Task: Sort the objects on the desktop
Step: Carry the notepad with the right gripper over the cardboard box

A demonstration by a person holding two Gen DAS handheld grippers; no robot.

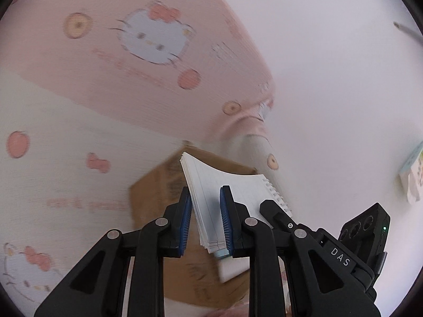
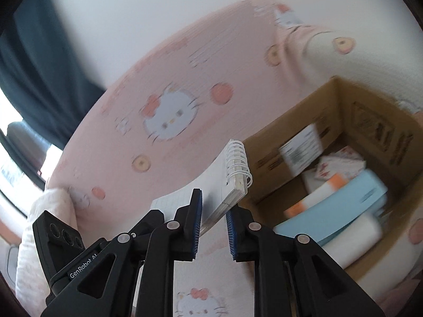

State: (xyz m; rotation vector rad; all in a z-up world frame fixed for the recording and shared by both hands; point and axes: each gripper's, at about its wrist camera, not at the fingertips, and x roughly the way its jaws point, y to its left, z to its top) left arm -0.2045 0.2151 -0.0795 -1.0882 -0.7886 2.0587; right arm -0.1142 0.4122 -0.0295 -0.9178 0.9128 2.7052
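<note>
Left gripper [image 1: 205,211] angled down, clamped on notebook [image 1: 211,185], right gripper [image 2: 214,216] angled down, pinching notebook's spiral end, box [image 2: 330,121] right

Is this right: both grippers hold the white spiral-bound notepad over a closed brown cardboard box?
Not quite: the brown cardboard box is open, with items visible inside, per the right wrist view. The left gripper and right gripper do hold the white spiral-bound notepad.

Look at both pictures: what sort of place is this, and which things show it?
Probably a bedroom: pink cartoon-cat bedding fills the view, a dark curtain hangs by a bright window, and a cardboard box of odds and ends sits on the bedding.
</note>
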